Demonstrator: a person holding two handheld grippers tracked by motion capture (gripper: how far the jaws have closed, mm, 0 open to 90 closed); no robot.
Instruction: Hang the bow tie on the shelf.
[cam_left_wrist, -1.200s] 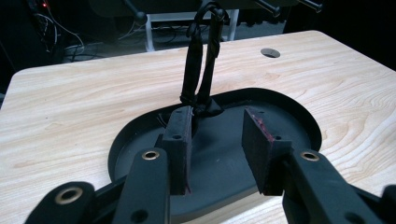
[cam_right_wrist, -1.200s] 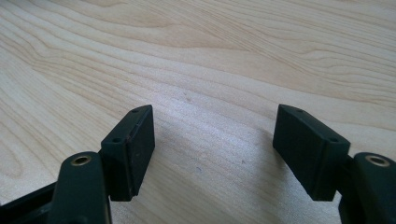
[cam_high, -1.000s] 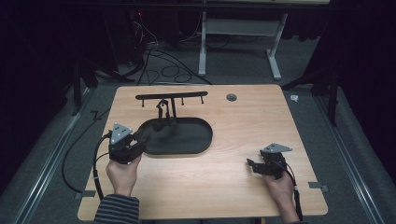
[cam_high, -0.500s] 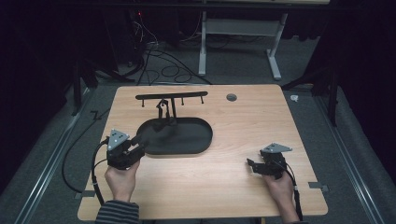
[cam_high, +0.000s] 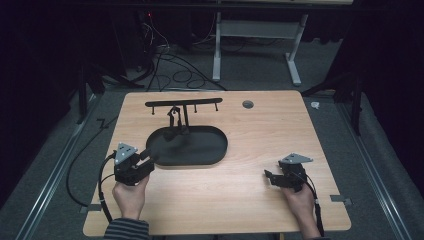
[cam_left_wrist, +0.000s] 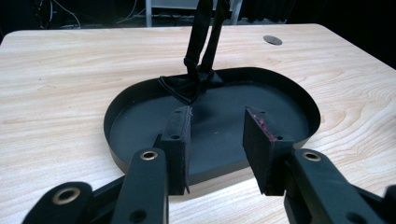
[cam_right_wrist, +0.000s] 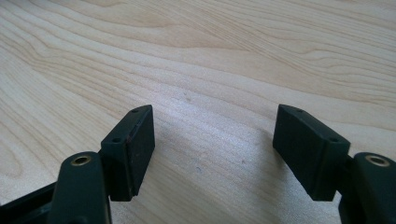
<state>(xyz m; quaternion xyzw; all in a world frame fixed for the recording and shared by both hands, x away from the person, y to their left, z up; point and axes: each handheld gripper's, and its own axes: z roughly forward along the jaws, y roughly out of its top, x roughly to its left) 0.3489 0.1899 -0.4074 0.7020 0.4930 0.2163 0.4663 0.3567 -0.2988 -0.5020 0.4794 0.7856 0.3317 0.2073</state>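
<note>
Fingers (cam_left_wrist: 180, 144) hide the black tray (cam_left_wrist: 289, 93) near rim.

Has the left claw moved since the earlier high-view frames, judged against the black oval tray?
Yes. The left claw has drawn back toward the table's near edge; earlier it reached over the black oval tray's left end, now only its tips meet the rim.

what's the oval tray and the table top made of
The oval tray looks like thin matte black metal or plastic: a smooth, dull floor and a crisp upright rim. The table top looks like pale wood or wood-look laminate, with visible grain lines.
</note>
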